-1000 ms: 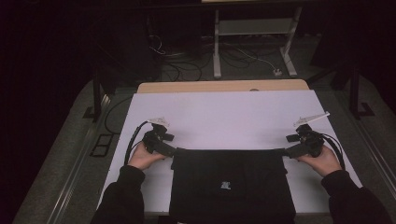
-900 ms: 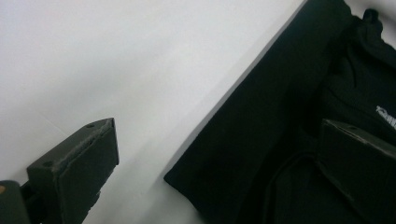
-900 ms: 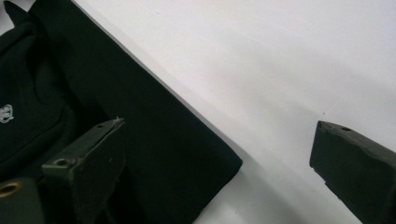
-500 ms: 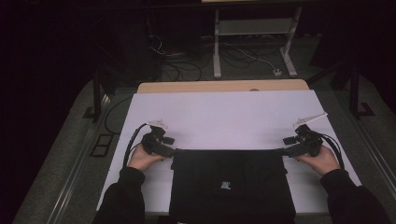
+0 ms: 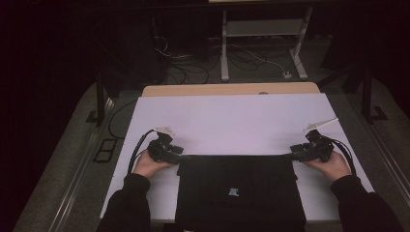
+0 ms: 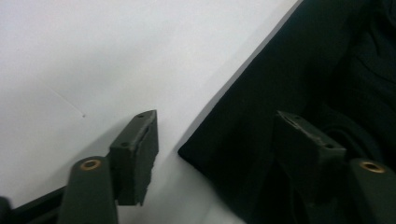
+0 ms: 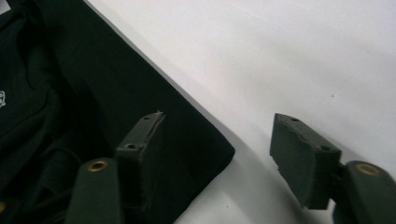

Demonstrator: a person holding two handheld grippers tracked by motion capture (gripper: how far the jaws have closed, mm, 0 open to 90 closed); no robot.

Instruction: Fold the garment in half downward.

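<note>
High view: a black cloth lies at the near table edge; left gripper and right gripper sit at its far corners.

Left gripper view: jaws closing, straddling the corner, not yet pinching.

Right gripper view: same at its corner.

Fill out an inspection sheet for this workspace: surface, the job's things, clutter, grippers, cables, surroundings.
Surface: white sheet on a wooden table; bare beyond the garment.
Job's things: black garment lying flat at the near edge, small white logo on it.
Clutter: nothing seen.
Grippers: left gripper at the garment's far left corner, right gripper at the far right corner. Both have just been closing; each straddles a corner, one jaw over the cloth, one over the sheet, pads not yet pressing.
Cables: one trails from each gripper; more lie on the floor behind the table.
Surroundings: dark room, white stand behind the table, grey floor.
</note>
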